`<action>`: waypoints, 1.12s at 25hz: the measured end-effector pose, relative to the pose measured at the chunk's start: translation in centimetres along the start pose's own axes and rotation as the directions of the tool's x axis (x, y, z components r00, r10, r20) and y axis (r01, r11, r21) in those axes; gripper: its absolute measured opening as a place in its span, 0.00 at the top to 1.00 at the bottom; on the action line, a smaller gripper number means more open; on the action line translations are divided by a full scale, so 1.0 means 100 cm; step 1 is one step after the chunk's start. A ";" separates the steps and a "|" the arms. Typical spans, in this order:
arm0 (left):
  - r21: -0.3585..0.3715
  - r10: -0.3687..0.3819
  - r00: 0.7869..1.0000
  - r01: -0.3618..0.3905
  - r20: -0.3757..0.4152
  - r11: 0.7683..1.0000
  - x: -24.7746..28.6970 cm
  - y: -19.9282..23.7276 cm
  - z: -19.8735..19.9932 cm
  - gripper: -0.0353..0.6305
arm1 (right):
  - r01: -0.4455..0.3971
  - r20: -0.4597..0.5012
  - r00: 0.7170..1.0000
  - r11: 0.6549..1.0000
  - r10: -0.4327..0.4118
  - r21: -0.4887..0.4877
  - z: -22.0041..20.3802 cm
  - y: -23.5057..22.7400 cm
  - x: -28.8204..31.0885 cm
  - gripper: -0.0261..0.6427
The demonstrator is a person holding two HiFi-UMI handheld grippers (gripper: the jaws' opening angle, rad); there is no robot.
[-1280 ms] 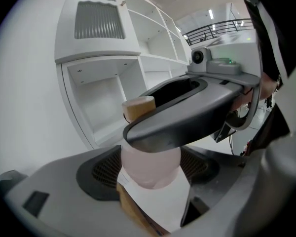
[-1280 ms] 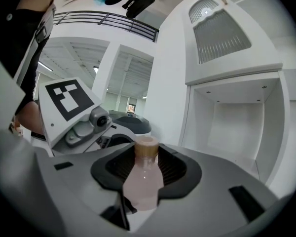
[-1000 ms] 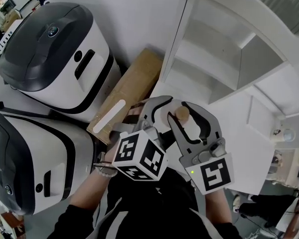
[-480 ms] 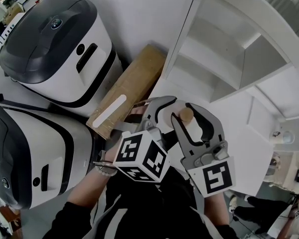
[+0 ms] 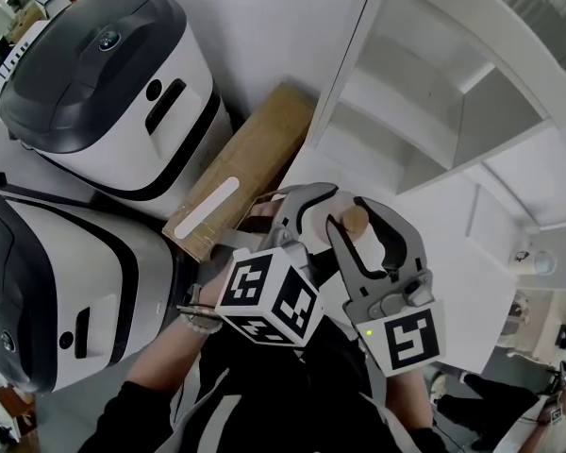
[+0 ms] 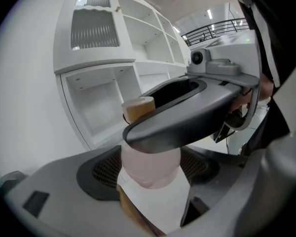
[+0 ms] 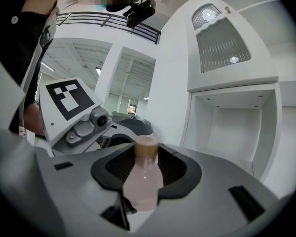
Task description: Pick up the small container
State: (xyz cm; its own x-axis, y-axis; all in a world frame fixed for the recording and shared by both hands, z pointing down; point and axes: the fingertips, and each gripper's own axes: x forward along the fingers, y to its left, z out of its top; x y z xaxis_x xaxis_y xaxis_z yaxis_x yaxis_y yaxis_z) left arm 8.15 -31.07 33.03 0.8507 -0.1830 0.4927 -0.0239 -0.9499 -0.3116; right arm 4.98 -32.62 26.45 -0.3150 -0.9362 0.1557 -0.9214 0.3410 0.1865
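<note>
Small container, clamped by right gripper, jaws wide, left gripper flanking it

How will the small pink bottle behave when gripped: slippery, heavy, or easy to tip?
The small pink bottle looks smooth and rounded, so probably slippery. It is small, so likely light. Standing, its tall narrow shape may tip easily.

Head view looks steeply down; shelf unit at 1 o'clock. Gripper views ride close behind their jaws. All three share the small container.
</note>
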 end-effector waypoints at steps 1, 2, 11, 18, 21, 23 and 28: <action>0.001 -0.001 1.000 0.001 0.000 1.000 0.000 -0.001 0.000 0.39 | 0.001 0.000 1.000 1.000 -0.001 -0.002 0.000 0.000 -0.001 0.74; 0.001 -0.001 1.000 0.001 -0.001 1.000 0.000 -0.001 0.001 0.39 | 0.000 0.000 1.000 1.000 0.000 -0.004 0.000 0.000 -0.001 0.74; -0.007 -0.004 1.000 0.004 -0.004 1.000 0.002 -0.005 0.000 0.39 | -0.006 -0.010 1.000 1.000 0.006 -0.005 -0.004 0.001 -0.004 0.74; -0.006 -0.004 1.000 0.004 0.000 1.000 0.002 -0.006 0.001 0.39 | -0.006 -0.012 1.000 1.000 0.006 -0.001 -0.004 0.000 -0.005 0.74; -0.008 -0.007 1.000 0.007 0.003 1.000 0.003 -0.007 0.002 0.39 | -0.001 -0.011 1.000 1.000 0.001 -0.003 -0.004 -0.001 -0.006 0.74; -0.007 -0.007 1.000 0.007 0.004 1.000 0.003 -0.007 0.003 0.39 | -0.001 -0.013 1.000 1.000 0.001 0.002 -0.004 -0.001 -0.007 0.74; -0.007 -0.007 1.000 0.007 0.003 1.000 0.002 -0.008 0.003 0.39 | -0.004 -0.009 1.000 1.000 0.004 0.006 -0.004 -0.001 -0.008 0.74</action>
State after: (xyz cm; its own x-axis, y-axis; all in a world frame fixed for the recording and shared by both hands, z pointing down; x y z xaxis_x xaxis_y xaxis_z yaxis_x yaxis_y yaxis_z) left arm 8.51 -30.28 33.12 0.8526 -0.1754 0.4923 -0.0216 -0.9531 -0.3020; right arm 5.40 -31.89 26.69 -0.3165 -0.9340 0.1656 -0.9215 0.3442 0.1801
